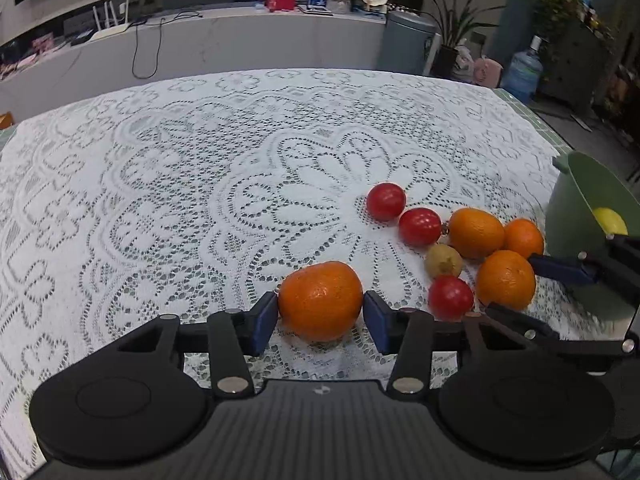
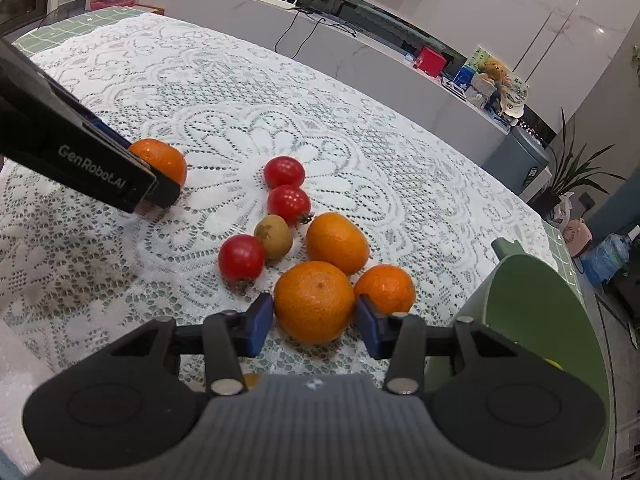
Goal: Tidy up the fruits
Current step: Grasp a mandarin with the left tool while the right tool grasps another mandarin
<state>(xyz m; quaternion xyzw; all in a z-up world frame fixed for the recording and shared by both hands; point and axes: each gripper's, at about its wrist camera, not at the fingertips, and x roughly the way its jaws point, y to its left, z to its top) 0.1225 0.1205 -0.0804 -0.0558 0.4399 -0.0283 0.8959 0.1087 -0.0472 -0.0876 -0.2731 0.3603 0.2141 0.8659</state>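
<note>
My left gripper (image 1: pixel 320 320) is shut on a lone orange (image 1: pixel 320 300) that rests on the lace cloth, one blue pad against each side. From the right wrist view the left gripper (image 2: pixel 152 168) covers part of that orange (image 2: pixel 164 160). My right gripper (image 2: pixel 314 320) is shut on the nearest orange (image 2: pixel 314 302) of a fruit cluster, still on the cloth. In the left wrist view the right gripper (image 1: pixel 524 288) straddles this orange (image 1: pixel 506 280). Two more oranges (image 2: pixel 338 242) (image 2: pixel 386 286), three red tomatoes (image 2: pixel 284 172) and a kiwi (image 2: pixel 274 236) lie beside it.
A green bowl (image 2: pixel 532 300) stands at the right of the cluster, close to my right gripper, with a yellow lemon (image 1: pixel 610 220) inside. White lace cloth (image 1: pixel 180 180) covers the table. A counter with boxes, a router and cables runs behind the table's far edge.
</note>
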